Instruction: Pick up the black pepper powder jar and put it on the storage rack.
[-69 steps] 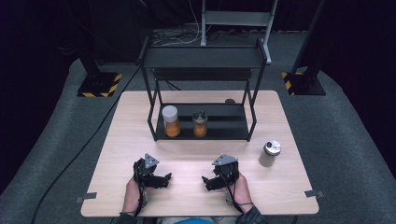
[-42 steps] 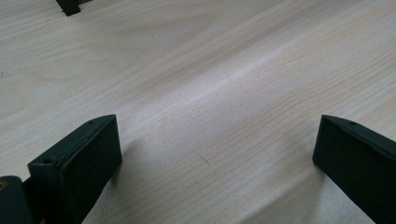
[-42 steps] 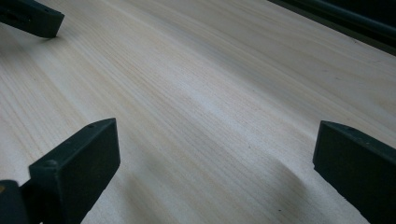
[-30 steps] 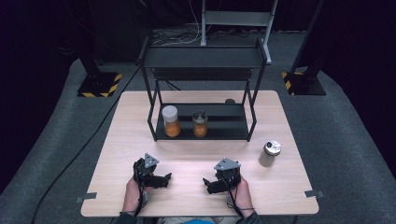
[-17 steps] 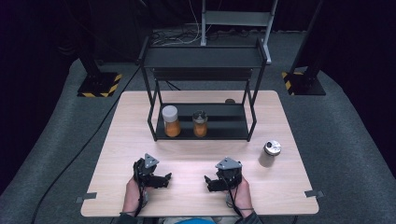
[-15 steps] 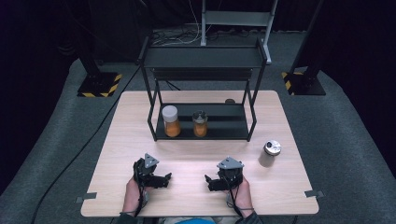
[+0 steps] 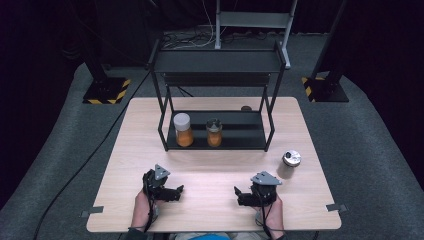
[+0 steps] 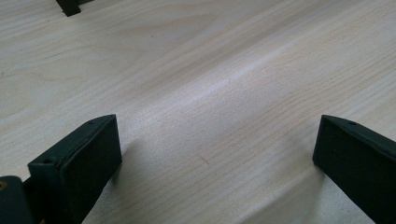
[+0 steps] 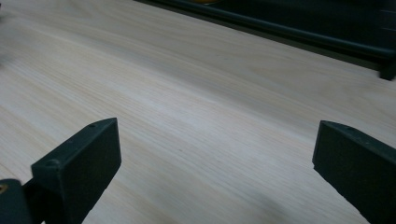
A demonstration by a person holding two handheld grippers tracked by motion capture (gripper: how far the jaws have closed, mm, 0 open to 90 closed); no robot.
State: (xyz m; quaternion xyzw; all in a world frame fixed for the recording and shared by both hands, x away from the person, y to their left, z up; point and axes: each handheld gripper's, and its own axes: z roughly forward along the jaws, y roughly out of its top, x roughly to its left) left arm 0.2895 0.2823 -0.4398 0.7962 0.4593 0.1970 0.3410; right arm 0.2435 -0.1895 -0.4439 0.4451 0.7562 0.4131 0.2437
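1. The pale wooden table (image 7: 215,165) with its light grain lies under both grippers and spreads away from them on every side; in both gripper views its bare boards run between the jaws
2. The black metal two-tier rack (image 7: 216,100) stands on the table well ahead of both grippers, roughly midway between them; in the right gripper view its dark lower rail (image 9: 299,32) crosses the top, ahead of the jaws
3. The left gripper (image 7: 172,192), black with a grey three-cornered plate on top, rests low on the table in the person's left hand (image 7: 142,210); its jaws stand wide apart and hold nothing, with plain wood between them
4. The right gripper (image 7: 242,195), of the same build, sits just above the table in the person's right hand (image 7: 270,212), level with the left one and well apart from it; its jaws are also spread wide and empty
5. A white-lidded jar of orange contents (image 7: 183,129) stands on the rack's lower shelf, ahead of the left gripper
6. A smaller dark-lidded jar of orange contents (image 7: 214,132) stands just beside it
7. A small silver-topped can (image 7: 289,163) stands on the table ahead and to the right of the right gripper, the nearest thing to it, untouched
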